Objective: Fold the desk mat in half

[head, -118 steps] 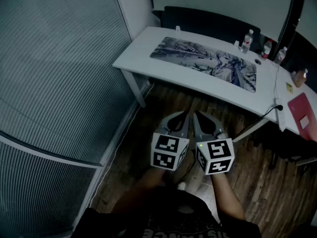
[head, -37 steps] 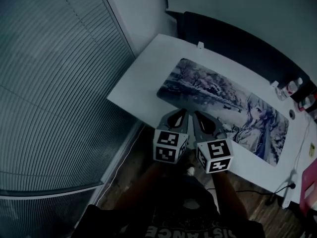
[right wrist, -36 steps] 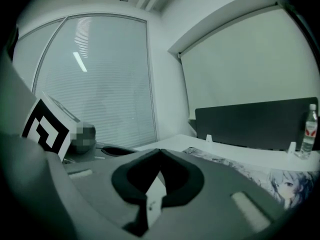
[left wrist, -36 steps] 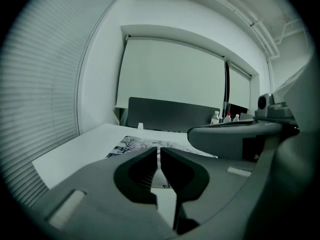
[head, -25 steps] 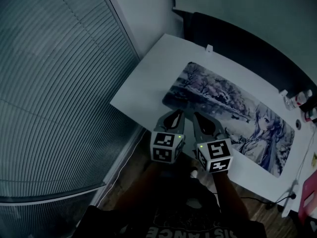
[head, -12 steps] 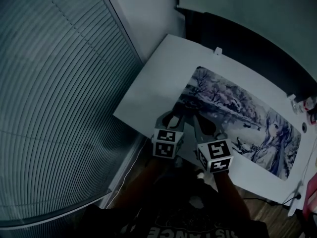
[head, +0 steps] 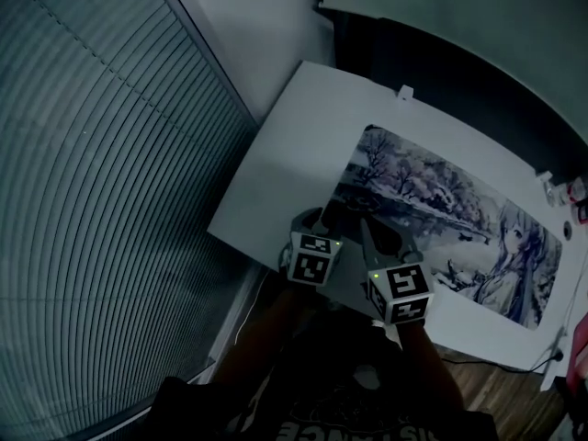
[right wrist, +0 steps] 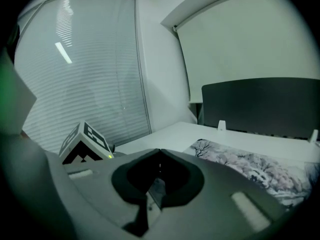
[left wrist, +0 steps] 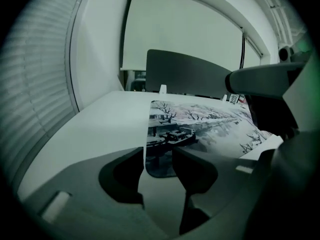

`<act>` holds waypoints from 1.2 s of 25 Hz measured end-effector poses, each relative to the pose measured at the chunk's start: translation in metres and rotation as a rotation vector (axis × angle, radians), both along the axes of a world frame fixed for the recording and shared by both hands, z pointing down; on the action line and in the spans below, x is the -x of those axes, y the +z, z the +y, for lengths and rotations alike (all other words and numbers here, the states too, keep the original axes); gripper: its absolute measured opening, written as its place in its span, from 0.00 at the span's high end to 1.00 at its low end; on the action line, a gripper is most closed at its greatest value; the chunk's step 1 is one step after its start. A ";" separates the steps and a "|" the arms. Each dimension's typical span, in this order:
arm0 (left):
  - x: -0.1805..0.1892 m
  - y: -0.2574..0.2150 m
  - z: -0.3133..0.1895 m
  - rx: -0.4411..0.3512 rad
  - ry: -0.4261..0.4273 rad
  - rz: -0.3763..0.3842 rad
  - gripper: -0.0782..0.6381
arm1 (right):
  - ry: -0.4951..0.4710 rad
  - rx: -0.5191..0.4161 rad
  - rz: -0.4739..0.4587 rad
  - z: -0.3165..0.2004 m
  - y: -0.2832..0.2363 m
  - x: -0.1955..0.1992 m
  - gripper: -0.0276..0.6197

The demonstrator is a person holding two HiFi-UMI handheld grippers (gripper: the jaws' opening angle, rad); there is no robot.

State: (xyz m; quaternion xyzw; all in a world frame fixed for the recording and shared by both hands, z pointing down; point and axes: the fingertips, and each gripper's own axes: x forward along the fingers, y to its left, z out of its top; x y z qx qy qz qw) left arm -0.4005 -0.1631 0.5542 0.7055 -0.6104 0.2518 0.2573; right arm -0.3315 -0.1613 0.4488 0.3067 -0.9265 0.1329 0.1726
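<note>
head view most of desk mat [head: 432, 205], right gripper view one end

The left gripper [head: 323, 215] and right gripper [head: 369, 220], at lower centre, are grey tapered shells. Each carries a white cube with black square markers and a small green light. A black T-shirt [head: 349, 413] with pale lettering lies along the bottom edge.

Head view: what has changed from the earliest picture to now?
The person has walked up to the desk, and both grippers have come forward to the near left corner of the desk mat. The left gripper has just been opening its jaws, lined up with that corner but holding nothing. The right gripper stays shut and empty. The desk mat lies flat and unfolded as before.
</note>
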 end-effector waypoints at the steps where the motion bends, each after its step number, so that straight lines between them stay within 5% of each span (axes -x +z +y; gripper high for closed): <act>1: -0.001 0.004 -0.003 0.019 0.013 0.002 0.66 | 0.008 0.003 0.002 -0.002 0.001 0.000 0.95; 12: -0.002 0.024 -0.016 0.118 0.064 -0.003 0.63 | 0.101 0.026 -0.011 -0.024 0.010 -0.015 0.95; 21: -0.005 0.021 -0.017 0.102 0.016 0.063 0.84 | 0.145 0.035 -0.006 -0.024 0.011 -0.029 0.95; 30: -0.021 -0.010 -0.019 0.018 0.018 0.173 0.85 | 0.207 0.045 -0.001 -0.021 0.011 -0.053 0.95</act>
